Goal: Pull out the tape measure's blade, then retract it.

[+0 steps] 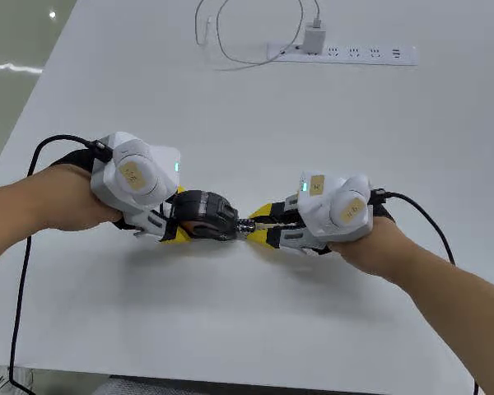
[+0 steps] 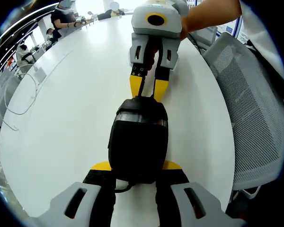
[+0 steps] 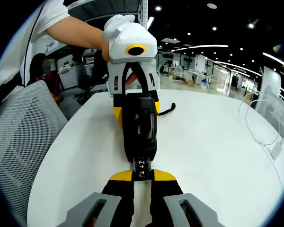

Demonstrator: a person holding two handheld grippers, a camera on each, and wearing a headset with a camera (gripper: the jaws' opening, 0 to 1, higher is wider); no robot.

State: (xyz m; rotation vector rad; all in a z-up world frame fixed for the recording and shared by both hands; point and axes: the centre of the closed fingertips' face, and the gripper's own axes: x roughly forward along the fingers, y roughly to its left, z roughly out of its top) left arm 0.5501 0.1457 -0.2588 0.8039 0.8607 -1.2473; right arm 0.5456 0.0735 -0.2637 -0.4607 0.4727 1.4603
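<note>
The tape measure [image 1: 206, 216] is held at both ends over the table [image 1: 255, 99].
The left gripper [image 1: 179, 224] clamps its case; the right gripper [image 1: 261, 227], just beside the case, pinches the barely drawn blade [image 3: 140, 165].

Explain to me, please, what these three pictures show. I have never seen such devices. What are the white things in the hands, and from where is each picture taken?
There is no robot here. A person holds a hand tool with two jaws in each hand. The head view comes from a camera on the person's head and looks down at the white table. The other two views come from cameras riding on the tools, looking along their jaws. The left gripper clamps the black tape measure. The right gripper pinches the end of its blade, which is pulled out only a little. Farther back on the table lies a power strip with a white charger plugged in.
</note>
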